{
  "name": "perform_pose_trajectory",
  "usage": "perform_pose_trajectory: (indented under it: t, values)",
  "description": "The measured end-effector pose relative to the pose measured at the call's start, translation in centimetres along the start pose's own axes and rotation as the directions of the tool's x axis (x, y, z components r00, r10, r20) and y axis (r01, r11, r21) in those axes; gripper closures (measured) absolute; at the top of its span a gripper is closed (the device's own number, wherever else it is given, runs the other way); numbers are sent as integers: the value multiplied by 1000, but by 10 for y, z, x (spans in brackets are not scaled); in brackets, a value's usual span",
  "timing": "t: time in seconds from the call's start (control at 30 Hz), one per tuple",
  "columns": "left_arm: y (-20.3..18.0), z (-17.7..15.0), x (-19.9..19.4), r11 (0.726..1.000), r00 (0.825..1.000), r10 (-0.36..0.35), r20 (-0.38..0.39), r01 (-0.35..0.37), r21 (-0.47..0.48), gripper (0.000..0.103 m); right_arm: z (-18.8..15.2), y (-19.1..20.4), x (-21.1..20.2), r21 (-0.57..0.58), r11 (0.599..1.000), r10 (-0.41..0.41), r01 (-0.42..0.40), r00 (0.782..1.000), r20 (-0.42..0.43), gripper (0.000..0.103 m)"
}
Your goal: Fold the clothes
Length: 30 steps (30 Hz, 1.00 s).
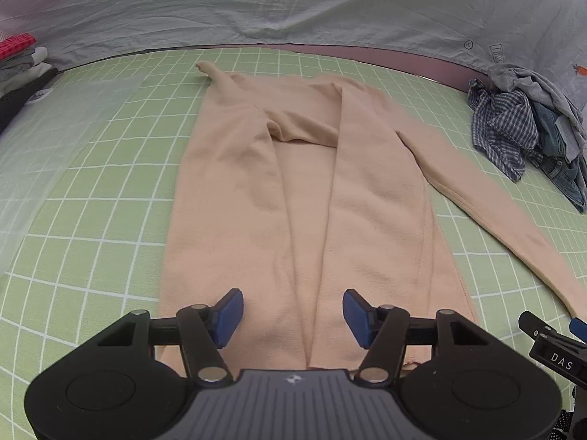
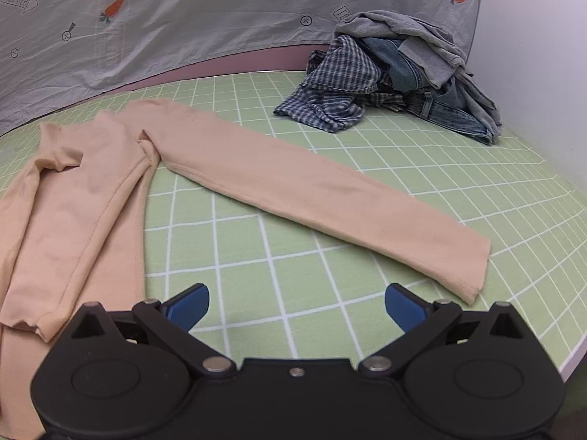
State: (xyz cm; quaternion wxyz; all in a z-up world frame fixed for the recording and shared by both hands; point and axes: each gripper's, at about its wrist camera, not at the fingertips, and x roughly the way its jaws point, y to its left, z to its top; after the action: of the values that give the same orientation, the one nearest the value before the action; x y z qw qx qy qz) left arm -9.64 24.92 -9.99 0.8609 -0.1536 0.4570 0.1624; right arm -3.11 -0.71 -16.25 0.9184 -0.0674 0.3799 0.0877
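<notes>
Left gripper (image 1: 293,317): blue-padded fingers spread apart, nothing between them, sitting low over the hem end of the peach long-sleeve knit top (image 1: 256,198). Pads look near the fabric; contact can't be confirmed.

Right gripper (image 2: 296,306): fingers wide apart, empty, over bare light-green mat with a white grid (image 2: 279,256). The top's hem corner lies just left of its left finger; the sleeve cuff lies just right of its right finger.

The peach top lies flat on the mat, hem toward the grippers and collar at the far end. Both long sides are folded in over the middle, leaving a narrow strip of the body showing between them. One sleeve is tucked in on the left fold. The right sleeve (image 2: 323,190) is not folded: it runs straight out diagonally across the mat, cuff nearest the right gripper.

Far right of the mat: crumpled pile of unfolded clothes (image 2: 396,77) with a blue-white checked shirt, denim and a grey garment, well apart from the top.

Far left edge in the left wrist view: small stack of folded clothes (image 1: 22,62), red checked piece on top.

Behind it all: grey sheet with carrot prints (image 2: 220,18) hung as backdrop.
</notes>
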Motion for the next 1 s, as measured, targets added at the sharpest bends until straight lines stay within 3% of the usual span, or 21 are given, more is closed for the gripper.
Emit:
perform_pose_trajectory:
  t: [0.07,0.1,0.2,0.37,0.47,0.53,0.67,0.77,0.8,0.83,0.9,1.0]
  values:
    - [-8,-1,2,999,1000,-12,-1,12,31,75,-1,-7,6,5,1000,-9,9,1000,-3,0]
    - [-12,-3,3,998,1000,-17,-2,17,54,94,-1,-11,9,11,1000,-11,11,1000,-4,0]
    - [-22,-7,7,997,1000,15,6,-16,73,91,-2,-19,13,43,999,-16,16,1000,4,0]
    - [-24,-9,14,1000,1000,26,-3,-26,16,89,-4,-24,17,33,999,-2,2,1000,1,0]
    - [-25,-10,15,1000,1000,17,-7,-17,5,81,-6,-25,18,29,1000,10,-10,1000,0,0]
    - [-27,-10,16,1000,1000,25,-11,-25,6,68,-7,-26,19,27,999,18,-18,1000,1,0]
    - [-30,-13,18,999,999,39,-2,-39,10,64,-8,-28,19,36,999,28,-28,1000,8,0]
    - [-34,-13,18,999,999,41,-4,-41,33,76,-9,-29,20,41,999,35,-36,999,12,0]
    - [-35,-13,18,998,999,42,-4,-42,41,91,-9,-29,20,43,998,38,-39,999,13,0]
    - [-37,-13,17,997,999,46,-4,-46,57,97,-9,-29,20,42,998,38,-39,999,16,0]
    - [-40,-13,16,995,999,54,-4,-54,87,99,-10,-29,20,41,998,37,-38,999,24,0]
    - [-38,-13,14,997,999,51,-9,-51,53,99,-12,-28,20,37,999,34,-35,999,37,0]
